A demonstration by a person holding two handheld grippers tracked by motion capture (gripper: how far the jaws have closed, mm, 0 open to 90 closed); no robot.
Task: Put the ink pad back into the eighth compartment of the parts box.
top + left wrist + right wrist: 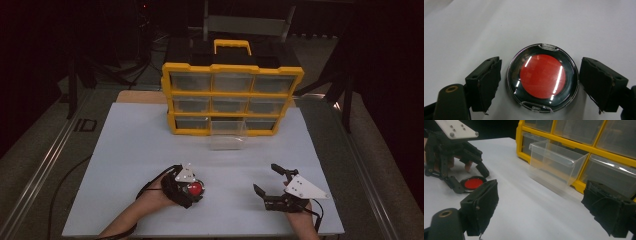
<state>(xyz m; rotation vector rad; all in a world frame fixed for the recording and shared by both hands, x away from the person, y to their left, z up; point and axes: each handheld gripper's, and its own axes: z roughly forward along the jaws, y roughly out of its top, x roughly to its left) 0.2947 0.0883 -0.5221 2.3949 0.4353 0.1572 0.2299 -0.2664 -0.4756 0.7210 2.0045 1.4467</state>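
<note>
Left gripper (539,85) astride red compact (543,77)

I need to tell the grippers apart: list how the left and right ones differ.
The left gripper has its jaws either side of a round red-centred case lying flat, small gaps showing; the right gripper has nothing between its jaws. The left points down at the table; the right faces the yellow drawer cabinet. Both have black jaws.

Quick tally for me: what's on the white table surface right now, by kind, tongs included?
Yellow drawer organizers: 1
Clear drawers pulled out of it: 1
Round red-centred compacts: 1
Tongs: 2, the left tongs and the right tongs
Total: 5
</note>
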